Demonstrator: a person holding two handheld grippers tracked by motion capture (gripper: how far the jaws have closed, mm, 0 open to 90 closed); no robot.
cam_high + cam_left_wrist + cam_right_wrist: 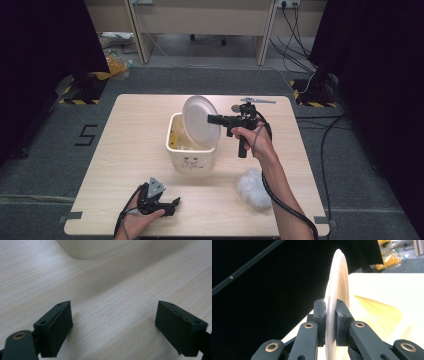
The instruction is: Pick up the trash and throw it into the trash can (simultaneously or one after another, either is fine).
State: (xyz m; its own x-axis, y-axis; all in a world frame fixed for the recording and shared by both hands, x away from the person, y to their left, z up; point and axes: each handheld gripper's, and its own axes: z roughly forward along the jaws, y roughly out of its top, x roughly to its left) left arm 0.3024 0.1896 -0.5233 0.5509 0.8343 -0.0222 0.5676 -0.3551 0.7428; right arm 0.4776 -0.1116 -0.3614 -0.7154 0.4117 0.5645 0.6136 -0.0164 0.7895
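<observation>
The right gripper (212,119) pinches one round white plastic plate (200,121) upright over the single cream square bin (192,159) mid-table; one white fluffy wad (254,187) lies near right, while the left gripper (172,205) rests spread.

We can read one clear sign: a large black numeral "5" (87,135) marked on the grey floor (45,165), to the left of the wooden surface (130,150) as the high view shows it. On the front wall of the cream bin (192,161) that stands on that surface we see a small dark printed mark (190,162), but it is too small for us to read. Black-and-yellow striped hazard tape (75,101) lies on the floor beyond the surface's far left corner, and another strip (312,103) beyond its far right corner; neither bears any lettering.
</observation>
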